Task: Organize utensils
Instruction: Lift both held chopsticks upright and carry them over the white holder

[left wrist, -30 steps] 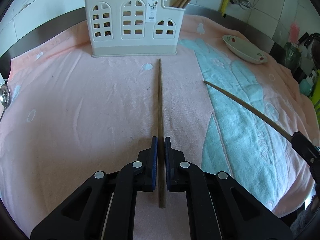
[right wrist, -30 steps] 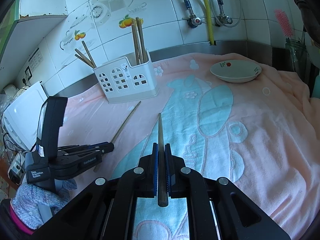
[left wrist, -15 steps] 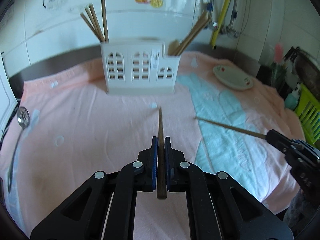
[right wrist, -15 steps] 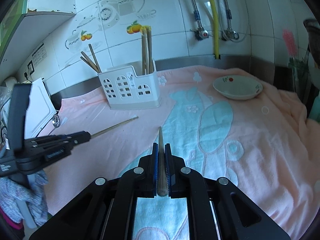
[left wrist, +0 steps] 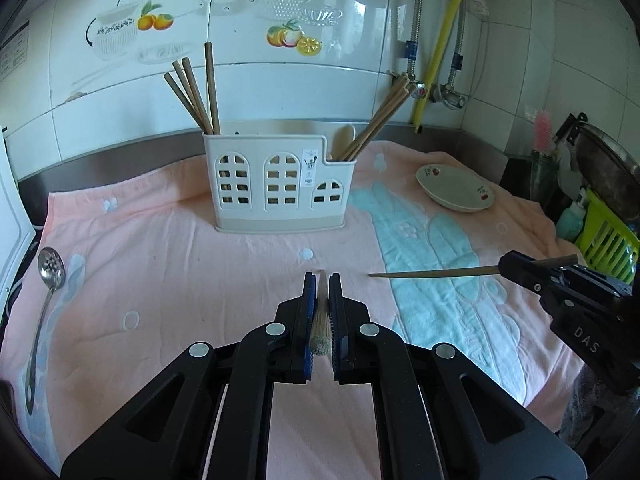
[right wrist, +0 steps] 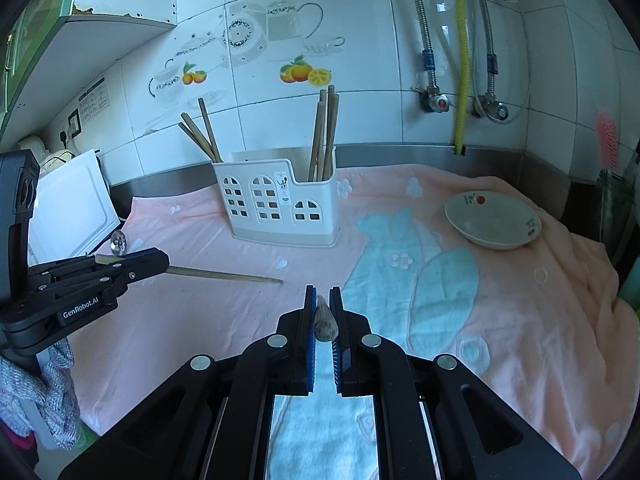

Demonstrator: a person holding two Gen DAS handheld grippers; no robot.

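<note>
My left gripper (left wrist: 320,280) is shut on a wooden chopstick (left wrist: 320,322) that points forward, held above the pink towel (left wrist: 160,280). My right gripper (right wrist: 323,292) is shut on a second chopstick (right wrist: 325,320), also off the towel. Each gripper shows in the other's view: the right gripper (left wrist: 508,268) with its chopstick (left wrist: 432,273), and the left gripper (right wrist: 160,262) with its chopstick (right wrist: 224,276). Beyond both stands a white utensil holder (left wrist: 280,188) (right wrist: 280,208). Several chopsticks (left wrist: 196,96) stand in its left end and others (left wrist: 384,120) lean in its right end.
A slotted metal spoon (left wrist: 50,276) lies on the towel's left edge. A shallow bowl (left wrist: 456,192) (right wrist: 492,226) sits at the back right. A white board (right wrist: 72,208) leans at the left. Taps and hoses (right wrist: 460,60) hang on the tiled wall; a green basket (left wrist: 608,240) stands far right.
Both grippers have risen and lifted their chopsticks off the towel. The views have tilted up, showing more of the holder and wall. The chopsticks now hang roughly level.
</note>
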